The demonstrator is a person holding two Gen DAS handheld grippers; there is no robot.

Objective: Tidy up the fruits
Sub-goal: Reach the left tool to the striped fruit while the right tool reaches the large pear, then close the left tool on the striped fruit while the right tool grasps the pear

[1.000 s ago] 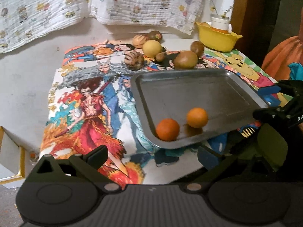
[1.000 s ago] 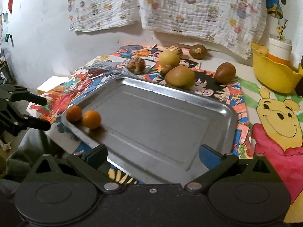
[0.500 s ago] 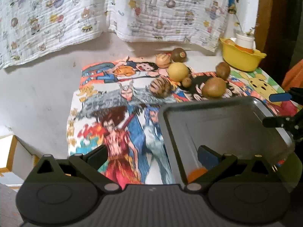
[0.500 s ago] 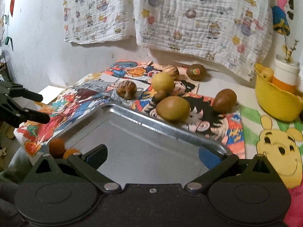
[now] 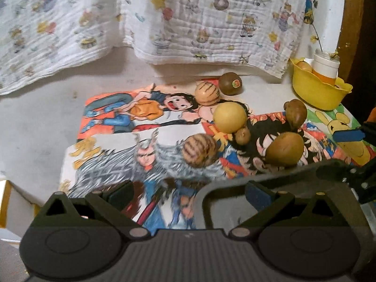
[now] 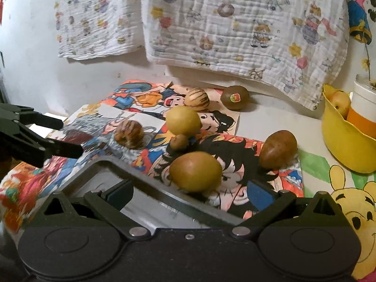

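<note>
The metal tray (image 6: 150, 195) fills the near ground of the right wrist view, its far rim running from 9 o'clock down toward 5 o'clock, passing between the spread fingers of the right gripper (image 6: 188, 193), which hold nothing. In the left wrist view the tray's corner (image 5: 211, 190) sits at about 5 o'clock, under the left gripper (image 5: 188, 193), whose fingers also stand apart and empty; whether any fruit lies in the tray cannot be told, since the gripper bodies hide its floor. Beyond the tray, on the cartoon-print cloth (image 6: 145, 98), the fruits lie at 12 o'clock from the right gripper: a large green-brown fruit (image 6: 195, 172) just beside the tray rim, a brown pear-like fruit (image 6: 278, 150) at 1 o'clock, a yellow round fruit (image 6: 183, 120), two striped fruits (image 6: 128, 133) (image 6: 197, 96), a stickered kiwi (image 6: 235, 97) farthest back, and a tiny brown fruit (image 6: 179, 142) touching the yellow one. A yellow bowl (image 6: 340, 145) stands at 3 o'clock.
</note>
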